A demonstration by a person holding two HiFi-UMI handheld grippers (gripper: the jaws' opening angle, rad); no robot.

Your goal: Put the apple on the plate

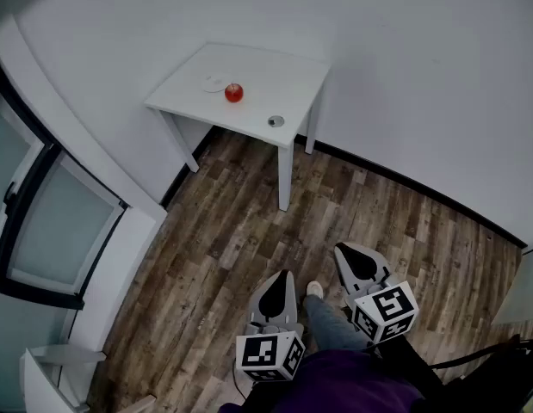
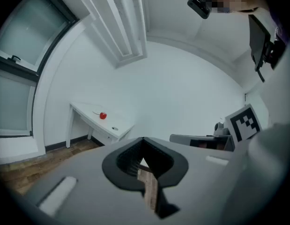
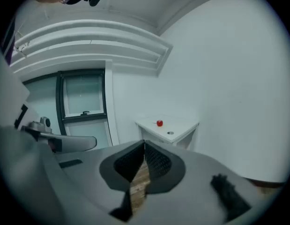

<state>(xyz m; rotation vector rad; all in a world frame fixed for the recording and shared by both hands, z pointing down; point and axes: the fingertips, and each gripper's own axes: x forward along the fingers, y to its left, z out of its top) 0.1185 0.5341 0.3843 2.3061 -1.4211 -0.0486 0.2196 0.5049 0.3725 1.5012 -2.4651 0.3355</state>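
At the far left of the head view a dark-framed window (image 1: 51,222) meets the white wall. To its right, in the room's corner, stands a white table (image 1: 288,76). On its top a small white plate (image 1: 213,83) lies leftmost. The red apple (image 1: 234,93) sits on the bare tabletop just beside the plate's right edge, not on it; I cannot tell whether the two touch. Further right, near the table's front corner, lies a small grey disc (image 1: 275,121), apart from the apple.

Below the table runs a wood-plank floor (image 1: 249,222). Both grippers hang low over it, well apart from the table. The left gripper (image 1: 286,275) points up the picture toward the table, with its marker cube (image 1: 270,356) at the near end. A light shoe (image 1: 314,289) shows between the grippers. The right gripper (image 1: 342,249) is just beside it, with its own cube (image 1: 385,310).

In the left gripper view, the left gripper (image 2: 143,138) has its jaws closed tip to tip, and only floor shows through the slit behind them. The apple (image 2: 103,116) is a far red dot on the table (image 2: 88,110), up and to the left of the jaws.

In the right gripper view, the right gripper (image 3: 145,142) is likewise closed at the tips and holds nothing. The apple (image 3: 159,123) is on the distant table (image 3: 182,125), just above the jaw tips.
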